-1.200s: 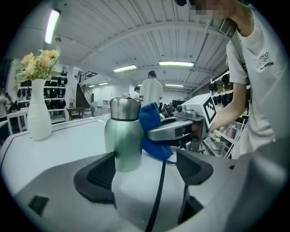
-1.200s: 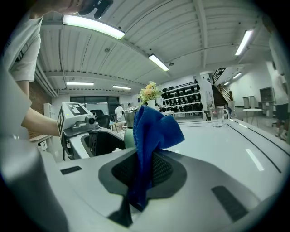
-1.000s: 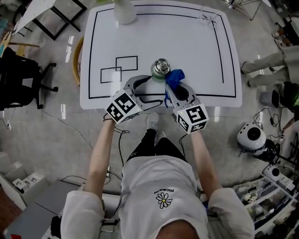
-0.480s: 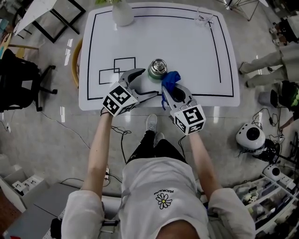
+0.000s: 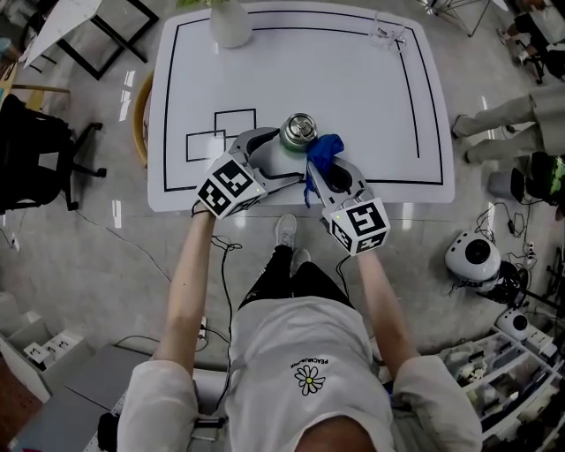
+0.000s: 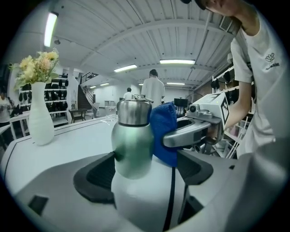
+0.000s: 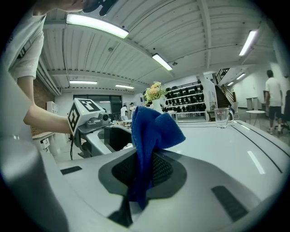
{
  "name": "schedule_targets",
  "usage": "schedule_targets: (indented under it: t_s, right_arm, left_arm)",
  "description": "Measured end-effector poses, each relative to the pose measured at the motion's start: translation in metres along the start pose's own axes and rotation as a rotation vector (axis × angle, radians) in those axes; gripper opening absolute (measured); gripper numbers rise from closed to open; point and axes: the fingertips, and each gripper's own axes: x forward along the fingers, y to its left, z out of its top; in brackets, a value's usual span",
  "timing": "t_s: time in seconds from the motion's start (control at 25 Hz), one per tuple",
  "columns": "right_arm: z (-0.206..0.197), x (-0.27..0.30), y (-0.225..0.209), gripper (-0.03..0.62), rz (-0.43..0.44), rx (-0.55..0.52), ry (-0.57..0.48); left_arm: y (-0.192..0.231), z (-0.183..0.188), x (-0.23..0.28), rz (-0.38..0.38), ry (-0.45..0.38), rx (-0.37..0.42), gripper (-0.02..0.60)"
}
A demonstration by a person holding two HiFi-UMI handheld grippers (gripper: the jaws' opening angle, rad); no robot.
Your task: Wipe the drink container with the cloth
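Now the left tongs point(image 5: 281, 154) have slid forward. Half a second ago their open jaws stood just short of the drink container point(image 5: 298, 130); they now reach round its lower body. In the left gripper view both pads look pressed against its sides, so I take it as gripped. The container itself has barely shifted and stands upright near the front edge of the counter point(image 5: 353, 79), inside the black outline.

Just to its right, the blue cloth point(image 5: 325, 150) is bunched against the container's shoulder, much where it was a moment ago. The right tongs point(image 7: 141, 176) are closed tight on the cloth's lower folds, and the rest stands up above the jaws.

With the container braced and the cloth touching it, the wipe looks ready to start, though little of the surface seems covered yet.

The counter is white and glossy, with two small overlapping squares point(image 5: 221, 132) drawn left of the container. A white vase point(image 5: 231, 22) stands at the far left and a glass point(image 5: 388, 35) at the far right. Around it are a pale floor, a black chair point(image 5: 35, 150) to the left and shelving under strip lights.
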Motion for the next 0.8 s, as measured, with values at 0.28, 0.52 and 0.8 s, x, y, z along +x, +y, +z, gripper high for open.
schedule_targets:
  t_s: [0.28, 0.52, 0.8]
  right_arm:
    - [0.003, 0.003, 0.009, 0.043, 0.007, -0.003, -0.004]
    - [0.006, 0.002, 0.030, 0.043, 0.043, -0.016, -0.002]
    - [0.005, 0.003, 0.032, 0.042, 0.051, -0.023, 0.007]
  left_arm:
    - [-0.014, -0.011, -0.015, 0.022, 0.015, -0.014, 0.410]
    - [-0.038, -0.011, -0.018, 0.007, 0.000, -0.036, 0.409]
    - [-0.022, -0.016, -0.028, 0.039, 0.007, -0.027, 0.410]
